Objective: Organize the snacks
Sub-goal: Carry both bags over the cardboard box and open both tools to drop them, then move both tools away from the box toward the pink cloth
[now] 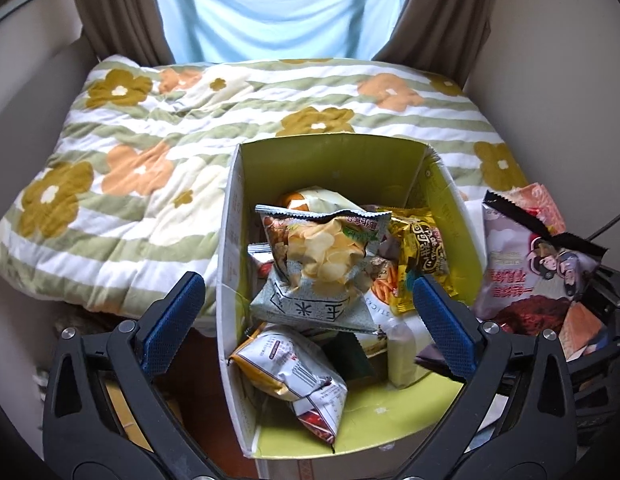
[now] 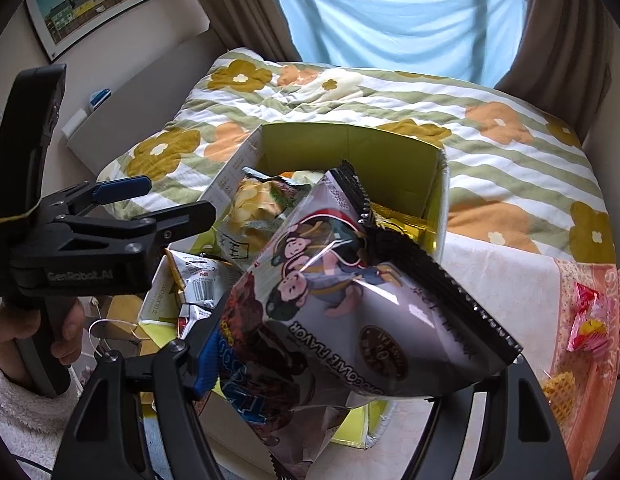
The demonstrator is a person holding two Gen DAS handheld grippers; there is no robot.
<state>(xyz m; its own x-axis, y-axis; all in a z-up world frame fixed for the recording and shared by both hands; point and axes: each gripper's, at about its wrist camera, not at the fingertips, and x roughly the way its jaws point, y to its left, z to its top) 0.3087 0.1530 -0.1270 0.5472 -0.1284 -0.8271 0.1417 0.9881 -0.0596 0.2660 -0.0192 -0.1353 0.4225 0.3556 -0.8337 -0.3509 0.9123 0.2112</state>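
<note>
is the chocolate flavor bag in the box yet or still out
Still out: the chocolate flavor bag sits clamped in the right claw, above the box's near edge.

open box [image 1: 330,152] sitting in front of the bed [image 1: 150,128], chip bag [image 1: 322,248] on top of the snack pile in it, wafer bag [image 1: 522,280] just right of the box, curtains [image 1: 122,8] at the far end
</note>
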